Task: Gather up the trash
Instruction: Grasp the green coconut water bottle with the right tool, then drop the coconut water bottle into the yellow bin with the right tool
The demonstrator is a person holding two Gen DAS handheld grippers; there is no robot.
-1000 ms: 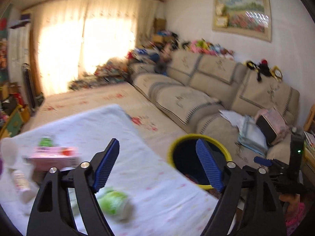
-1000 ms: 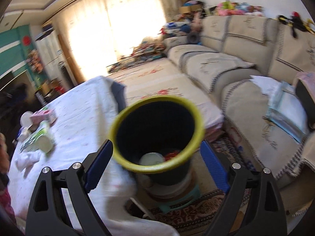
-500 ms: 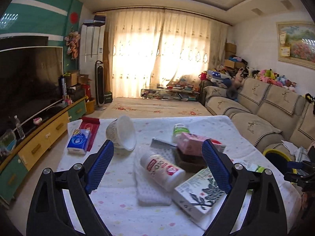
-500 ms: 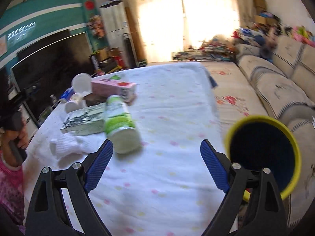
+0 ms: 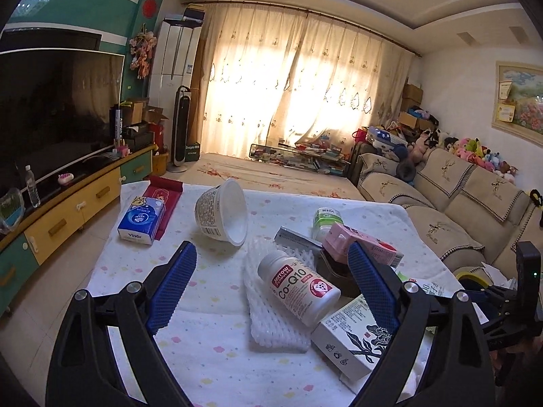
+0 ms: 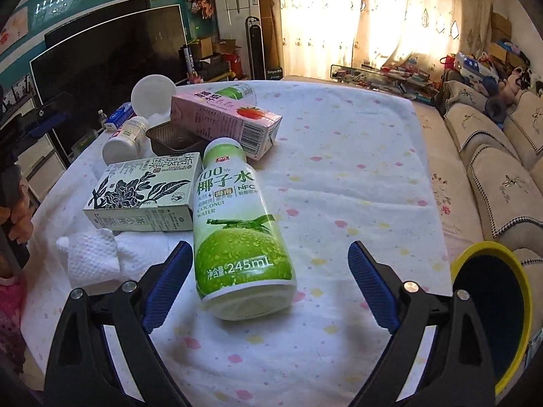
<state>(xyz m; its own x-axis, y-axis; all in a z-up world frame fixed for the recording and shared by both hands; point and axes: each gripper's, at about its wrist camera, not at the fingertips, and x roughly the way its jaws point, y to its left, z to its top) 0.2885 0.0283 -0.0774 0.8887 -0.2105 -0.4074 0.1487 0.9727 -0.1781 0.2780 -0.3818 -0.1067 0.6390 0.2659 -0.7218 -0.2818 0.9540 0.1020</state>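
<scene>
Both grippers hang above a table covered by a white cloth with pastel dots (image 6: pixel 356 169), each empty.

Left gripper (image 5: pixel 271 288): blue-padded fingers (image 5: pixel 171 285) spread wide, having just opened a little further; nothing pressed between them. In its view a white plastic supplement bottle with a red-and-white label (image 5: pixel 298 288) lies on its side on a white foam fruit net (image 5: pixel 271 318), between the spread fingers but untouched. Just right of it, a pale green-and-white carton with a black flower print (image 5: pixel 353 335). Behind: a pink strawberry-milk carton (image 5: pixel 359 249) resting over a dark tray (image 5: pixel 334 271), and a tipped white plastic tub (image 5: pixel 222 212). A blue tissue pack (image 5: pixel 142 218) lies apart at the far left.

Right gripper (image 6: pixel 269 288): fingers (image 6: pixel 371 285) also wide apart. A green-and-white coconut-water bottle (image 6: pixel 237 224) lies on its side between them, base toward the camera, no contact visible. It lies against the flower-print carton.

A black bin with a yellow rim (image 6: pixel 488 312) stands beside the table's right edge, low right in the right wrist view.
</scene>
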